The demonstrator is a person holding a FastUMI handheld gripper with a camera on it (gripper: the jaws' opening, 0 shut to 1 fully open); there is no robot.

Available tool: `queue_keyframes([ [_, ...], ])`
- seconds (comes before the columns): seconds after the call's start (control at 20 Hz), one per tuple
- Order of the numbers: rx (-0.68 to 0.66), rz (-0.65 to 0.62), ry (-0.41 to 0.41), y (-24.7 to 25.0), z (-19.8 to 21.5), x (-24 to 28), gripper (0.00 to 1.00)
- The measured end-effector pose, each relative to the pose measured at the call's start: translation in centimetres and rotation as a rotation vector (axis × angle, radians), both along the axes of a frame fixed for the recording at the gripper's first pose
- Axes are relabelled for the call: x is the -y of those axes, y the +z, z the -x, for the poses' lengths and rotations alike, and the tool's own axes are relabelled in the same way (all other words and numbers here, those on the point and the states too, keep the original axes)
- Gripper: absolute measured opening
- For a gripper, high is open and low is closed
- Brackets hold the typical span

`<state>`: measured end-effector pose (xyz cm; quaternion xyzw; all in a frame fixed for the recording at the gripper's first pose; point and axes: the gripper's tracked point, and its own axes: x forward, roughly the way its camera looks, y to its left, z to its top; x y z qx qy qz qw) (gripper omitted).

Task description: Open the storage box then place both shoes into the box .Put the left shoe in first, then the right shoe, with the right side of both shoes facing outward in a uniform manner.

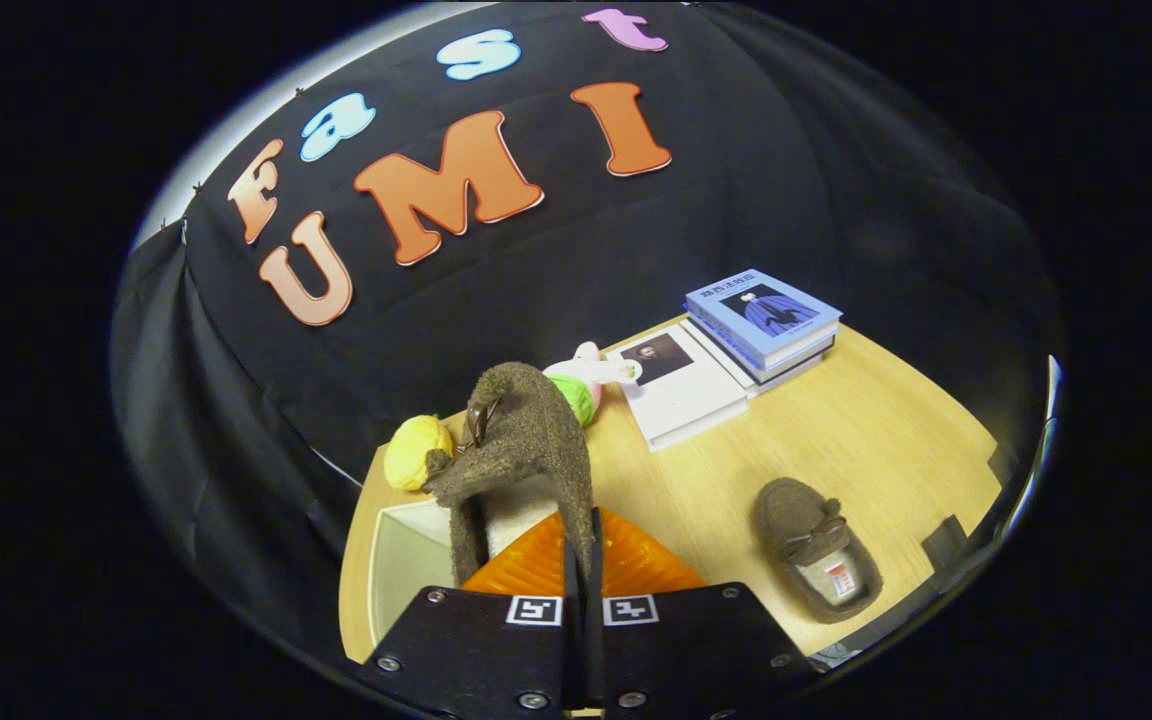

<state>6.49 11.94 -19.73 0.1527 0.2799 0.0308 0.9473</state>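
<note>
My gripper (582,548) is shut on the side wall of a brown fuzzy slipper (521,440), which hangs tilted in the air, toe up and away from me. Its pale lining shows just ahead of the fingers. Below the held slipper and left of the fingers sits the white storage box (398,565), with its pale inner wall in sight. The second brown slipper (816,560), with a bow and a pale insole, lies flat on the wooden table (866,440) to the right of the fingers.
Beyond the held slipper lie a yellow ball (416,450), a green ball (576,398) and a small pink-and-white plush toy (591,365). A white book (681,395) and a stack of blue books (766,325) rest at the table's far side.
</note>
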Motion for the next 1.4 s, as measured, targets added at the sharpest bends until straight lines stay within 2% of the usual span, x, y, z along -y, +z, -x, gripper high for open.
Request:
queue_keyframes([
  [0.5,-0.107,-0.066,0.128,-4.0,1.9,-10.8,0.01],
  [0.8,-0.165,-0.041,0.148,-7.4,2.8,-15.2,0.01],
  [1.1,-0.228,-0.002,0.153,-10.7,3.7,-17.0,0.01],
  [1.25,-0.255,-0.013,0.166,-11.7,4.2,-17.7,0.05],
  [1.3,-0.263,-0.022,0.172,-11.5,4.4,-17.7,0.10],
  [1.4,-0.239,-0.021,0.168,-10.8,4.1,-17.6,0.53],
])
